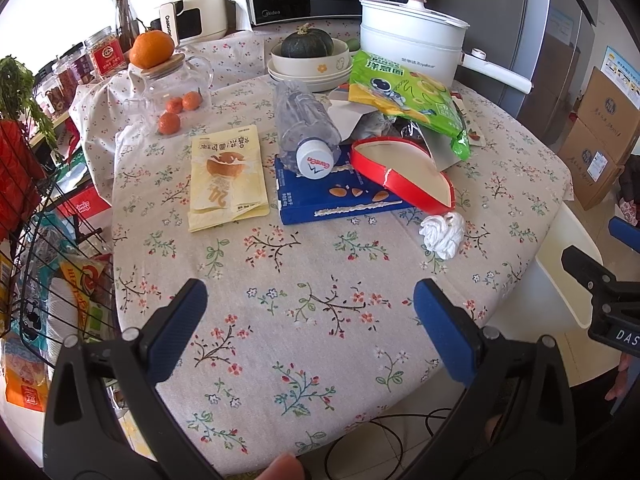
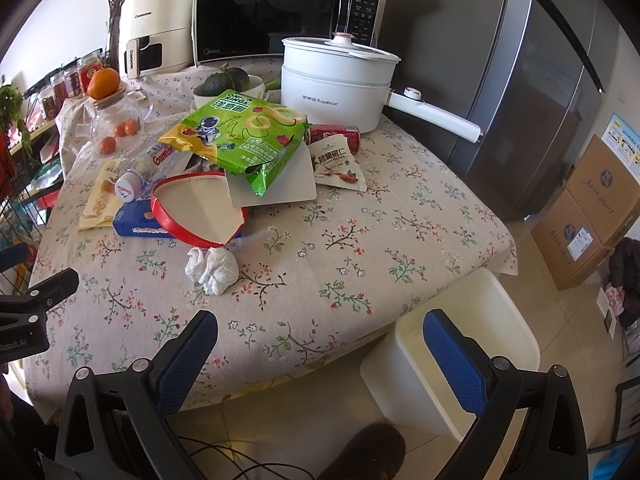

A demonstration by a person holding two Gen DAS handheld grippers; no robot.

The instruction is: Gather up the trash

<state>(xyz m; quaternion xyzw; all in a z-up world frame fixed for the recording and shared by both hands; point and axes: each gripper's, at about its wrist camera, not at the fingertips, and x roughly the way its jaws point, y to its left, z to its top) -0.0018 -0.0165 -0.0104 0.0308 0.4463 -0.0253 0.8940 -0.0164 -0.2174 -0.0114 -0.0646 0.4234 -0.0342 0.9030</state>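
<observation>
A crumpled white tissue lies on the floral tablecloth, just ahead of the right gripper and toward its left finger, not touching it. Both grippers hover with jaws spread wide and nothing between them; the left gripper is over bare cloth, the tissue ahead beyond its right finger.

Just past the tissue, a torn red-rimmed paper bowl rests on a flattened blue snack box. A clear plastic bottle lies on its side across the box, its white cap printed "Ganten". Left of the box sits a pale yellow bread wrapper marked "24". Farther out, a green chip bag reading "ONION RINGS" lies over a white card, beside a small nut packet and a red can.

Behind stand a white "Royalstar" electric pot, a "Midea" microwave and a cream "CHANGHONG" air fryer. A white bin stands on the floor beneath the right gripper's right finger.
</observation>
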